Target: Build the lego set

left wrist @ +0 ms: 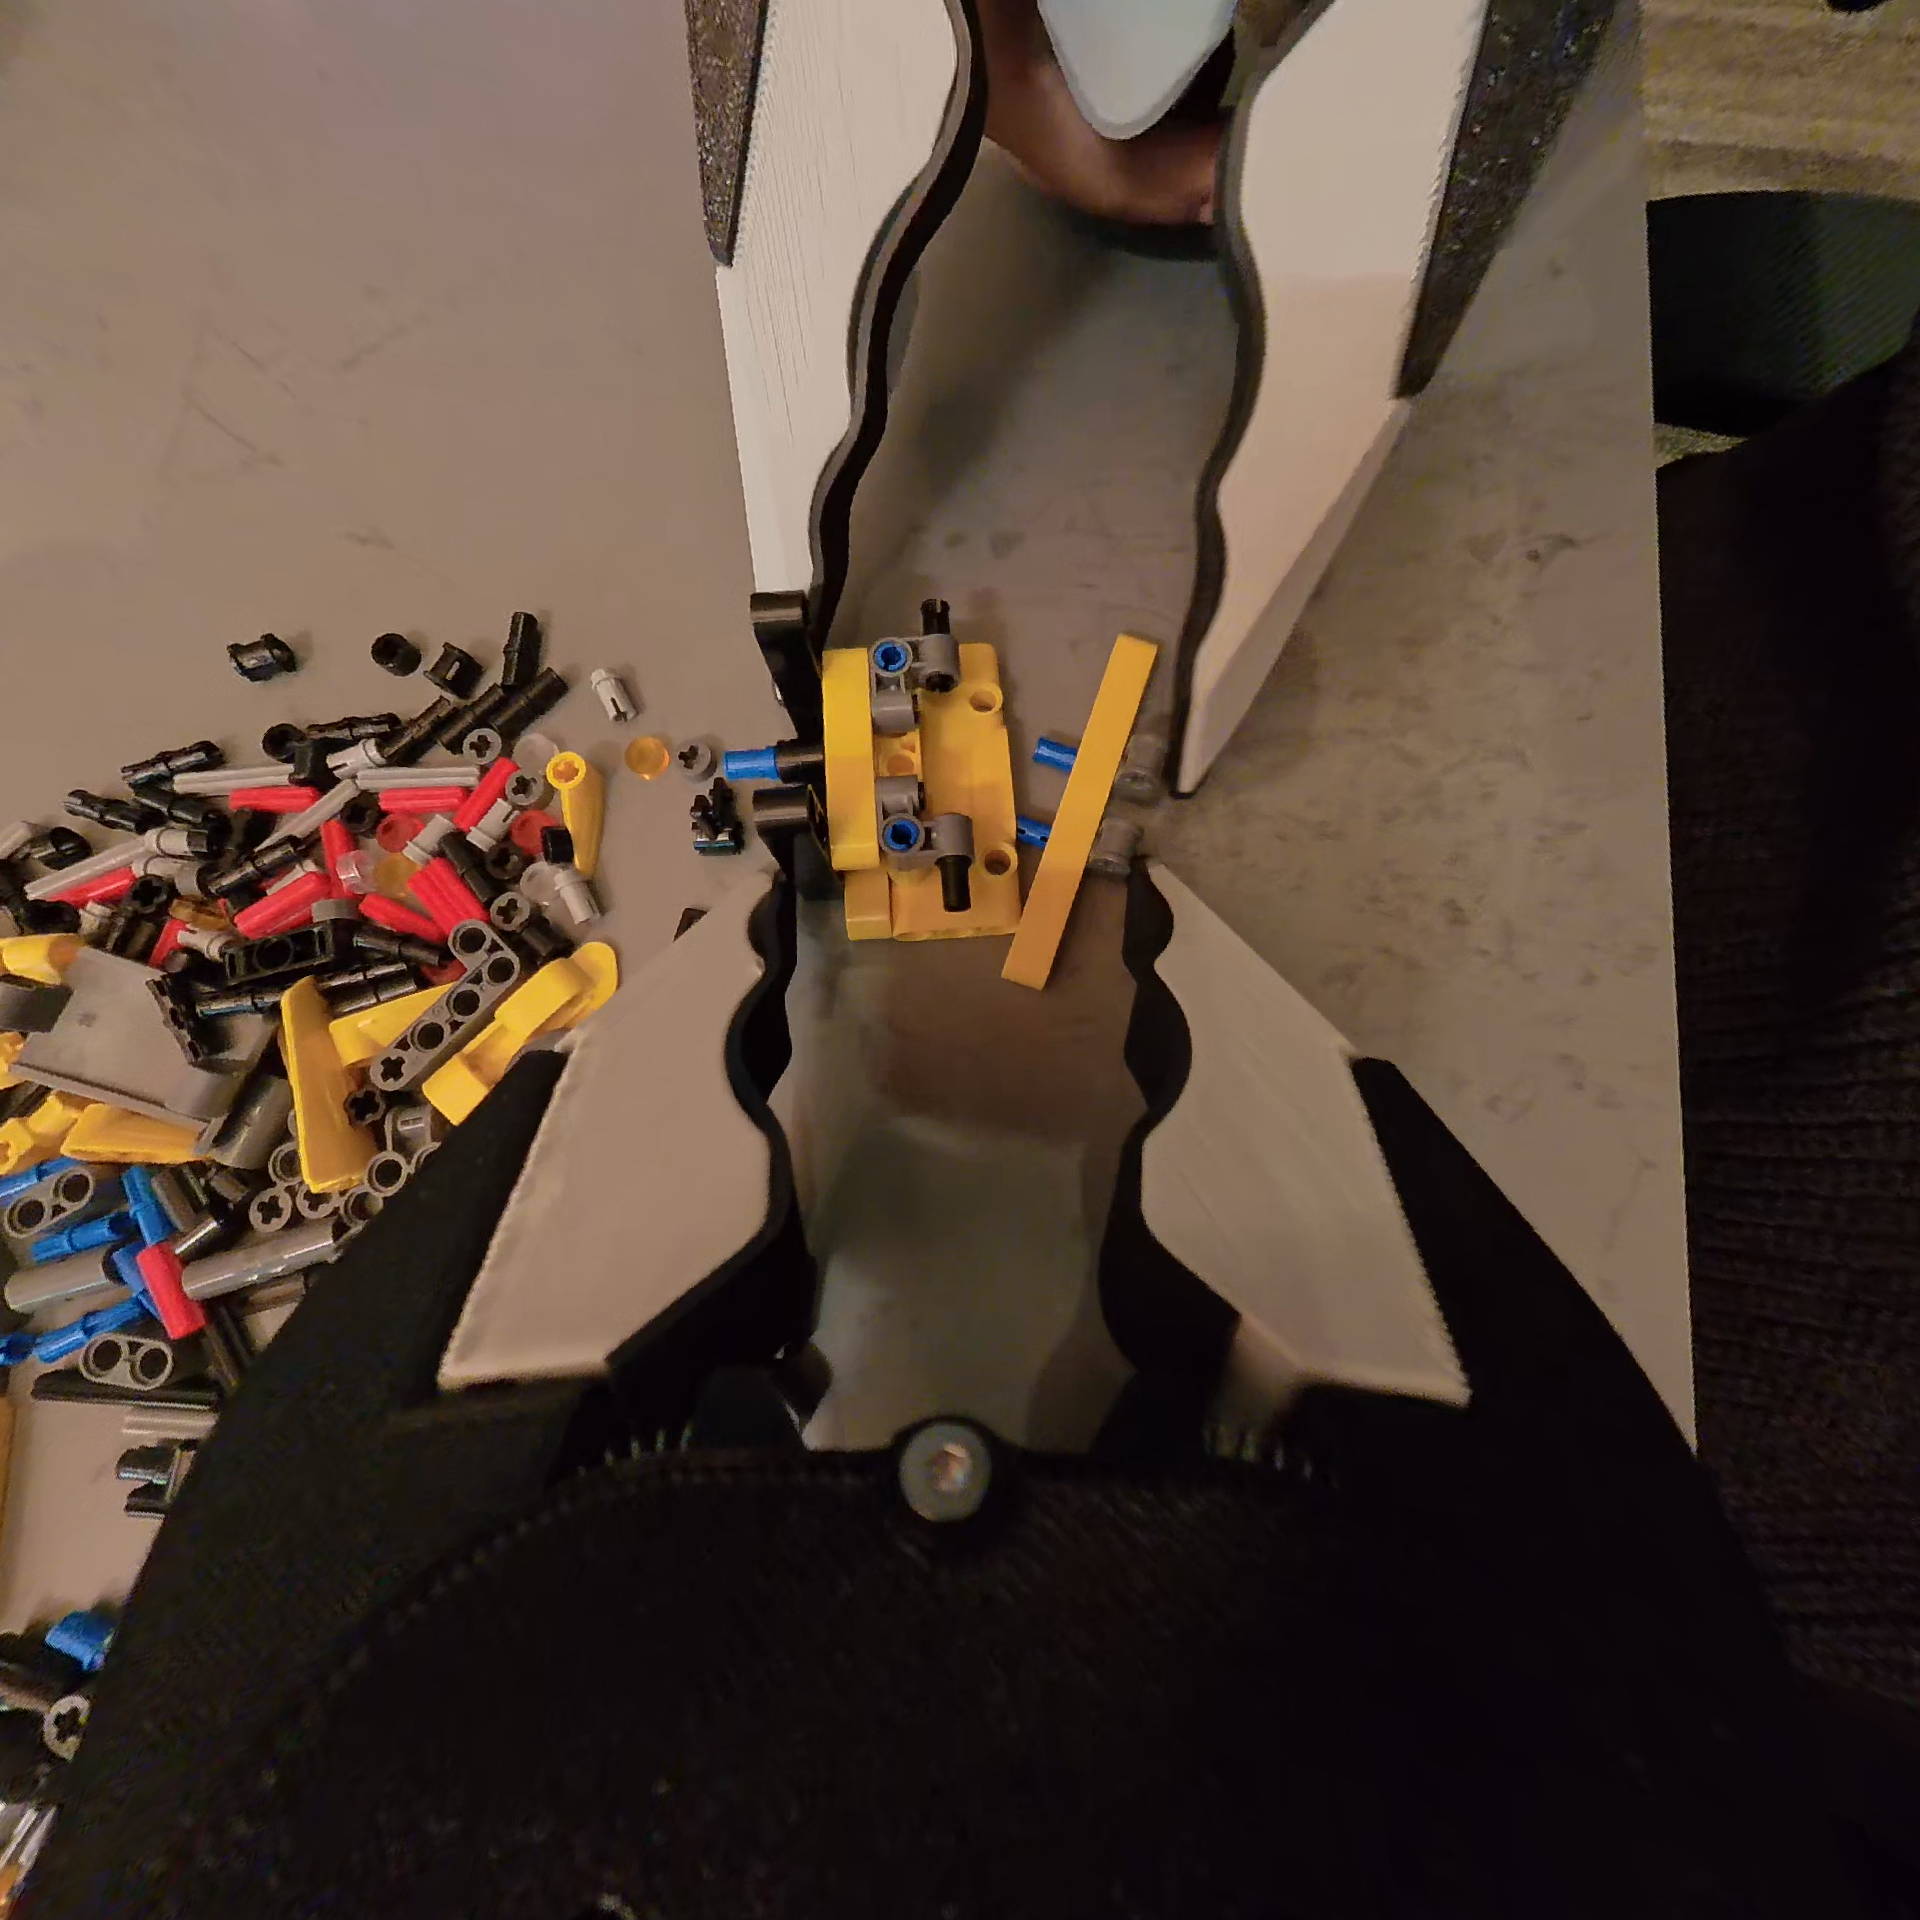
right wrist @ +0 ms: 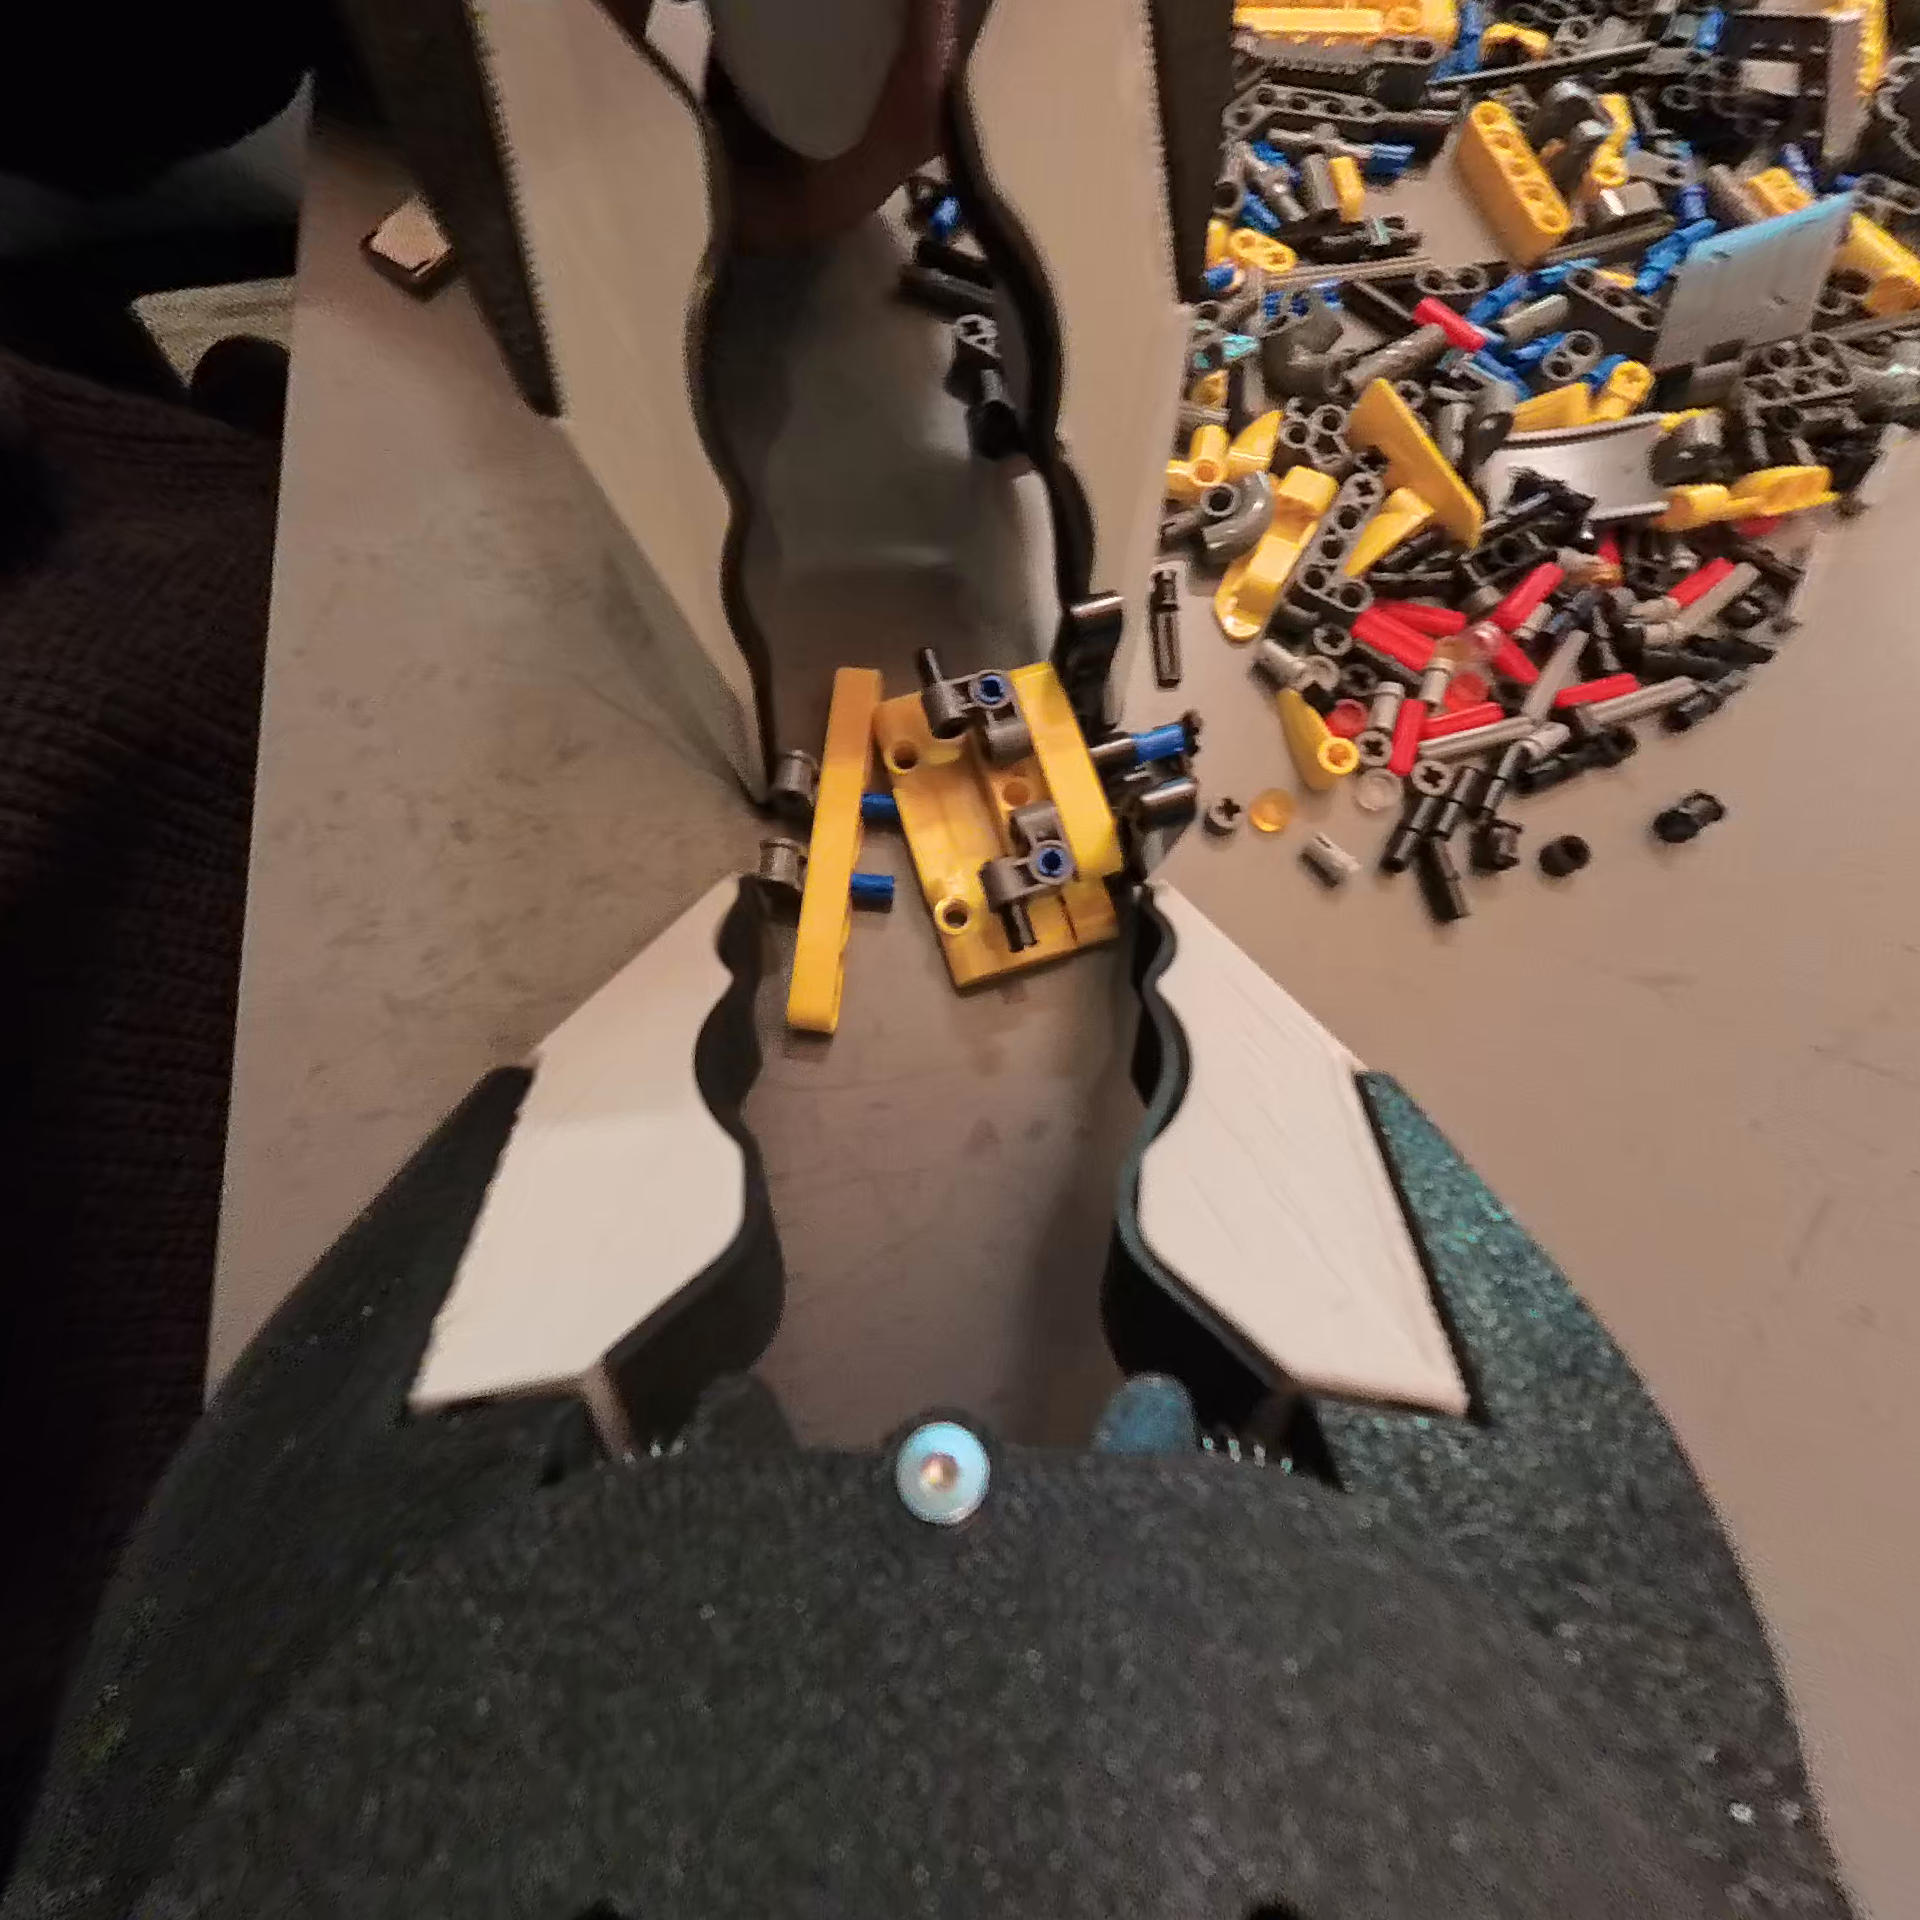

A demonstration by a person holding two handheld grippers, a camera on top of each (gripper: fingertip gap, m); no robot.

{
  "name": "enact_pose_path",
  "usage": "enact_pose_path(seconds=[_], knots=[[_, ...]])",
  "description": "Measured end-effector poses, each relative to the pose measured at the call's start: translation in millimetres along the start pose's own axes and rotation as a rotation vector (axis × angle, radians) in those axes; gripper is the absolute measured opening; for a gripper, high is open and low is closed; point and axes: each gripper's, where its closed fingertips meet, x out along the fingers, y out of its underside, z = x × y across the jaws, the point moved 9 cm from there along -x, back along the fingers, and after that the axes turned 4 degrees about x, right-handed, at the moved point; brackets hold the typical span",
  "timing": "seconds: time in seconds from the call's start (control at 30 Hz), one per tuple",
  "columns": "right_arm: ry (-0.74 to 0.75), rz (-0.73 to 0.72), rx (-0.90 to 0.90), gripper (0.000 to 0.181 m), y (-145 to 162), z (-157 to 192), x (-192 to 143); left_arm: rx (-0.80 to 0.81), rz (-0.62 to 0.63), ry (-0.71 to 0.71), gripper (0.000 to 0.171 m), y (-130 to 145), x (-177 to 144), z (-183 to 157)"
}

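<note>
A yellow brick assembly [left wrist: 925, 810] [right wrist: 997, 821] with grey connectors, blue pins and black pins lies on the grey table [left wrist: 312, 312]. A loose yellow beam [left wrist: 1081, 810] [right wrist: 826, 852] stands beside it on two blue pins, a small gap apart. My left gripper [left wrist: 956, 878] and right gripper [right wrist: 943, 888] face each other and both span the assembly and beam. Each has one fingertip on a grey pin end outside the beam and the other against the assembly's far side. The right gripper also shows in the left wrist view [left wrist: 992, 707], and the left gripper in the right wrist view [right wrist: 925, 717].
A big pile of loose red, yellow, black, grey and blue parts [left wrist: 312, 935] [right wrist: 1507, 468] lies beside the assembly. The table edge runs close on the other side, with dark fabric [left wrist: 1808, 1039] [right wrist: 125, 831] beyond. A small brown object [right wrist: 410, 255] lies near that edge. The grippers are tip to tip, or close to it.
</note>
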Motion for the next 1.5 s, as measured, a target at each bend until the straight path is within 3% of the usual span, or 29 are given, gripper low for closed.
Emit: enact_pose_path(seconds=[0.27, 1.33, 1.5], knots=[[-0.023, 0.0, 0.001, 0.058, 1.1, -2.0, -2.6, 0.005, -0.002, 0.0, 0.065, 1.3, -0.4, 0.4], [-0.054, -0.001, 0.033, 0.056, 0.0, -7.4, -2.8, -0.071, -0.024, 0.003, 0.053, 0.9, -0.6, 2.8], [-0.054, 0.0, 0.035, 0.056, 0.3, -6.4, -2.8, -0.131, -0.056, 0.127, 0.078, 2.3, -3.2, 0.8]])
